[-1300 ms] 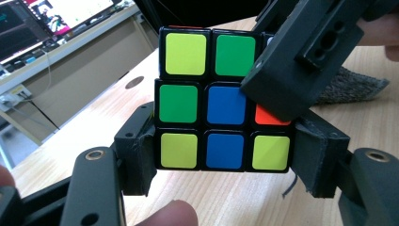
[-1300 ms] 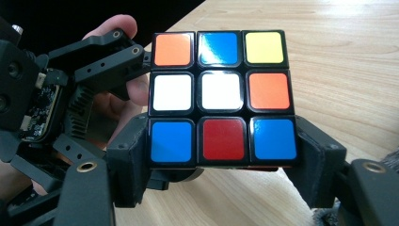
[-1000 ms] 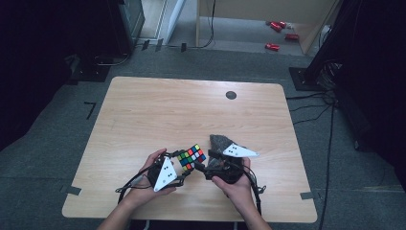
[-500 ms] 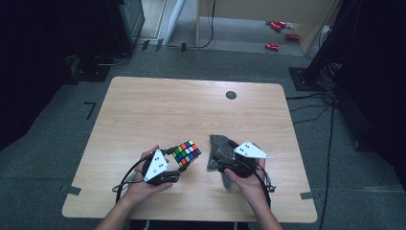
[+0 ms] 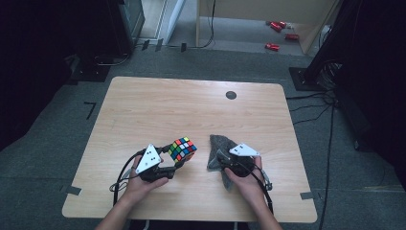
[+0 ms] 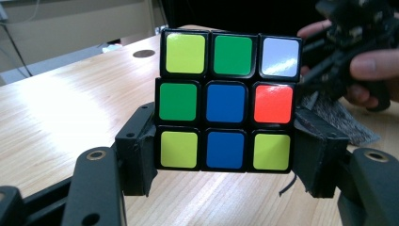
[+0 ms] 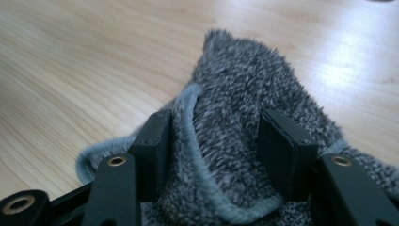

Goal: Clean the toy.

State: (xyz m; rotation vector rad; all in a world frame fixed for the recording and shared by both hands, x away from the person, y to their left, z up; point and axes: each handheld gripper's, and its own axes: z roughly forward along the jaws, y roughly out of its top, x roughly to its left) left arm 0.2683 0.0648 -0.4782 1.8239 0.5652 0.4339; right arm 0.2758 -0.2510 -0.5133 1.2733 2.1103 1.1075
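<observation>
A scrambled Rubik's cube (image 5: pixel 182 149) is held a little above the wooden table (image 5: pixel 191 105), with my left gripper (image 5: pixel 180 156) shut on its lower layer. In the left gripper view the cube (image 6: pixel 228 101) faces me, both pads of the left gripper (image 6: pixel 226 157) against its bottom row. A grey fuzzy cloth (image 5: pixel 218 145) lies bunched on the table to the cube's right. My right gripper (image 5: pixel 221 159) is down on it. Its jaws have just been closing, and a fold of the cloth (image 7: pixel 244 84) is pinched between the pads of the right gripper (image 7: pixel 221 141).
A small black round mark (image 5: pixel 231 95) sits near the table's far edge. Red objects (image 5: pixel 273 46) lie on the floor beyond the table. The right hand (image 6: pixel 371 66) shows at the upper right of the left gripper view.
The right gripper has come down onto the cloth and its jaws have drawn in around a fold. The left gripper has drifted slightly left with the cube.
</observation>
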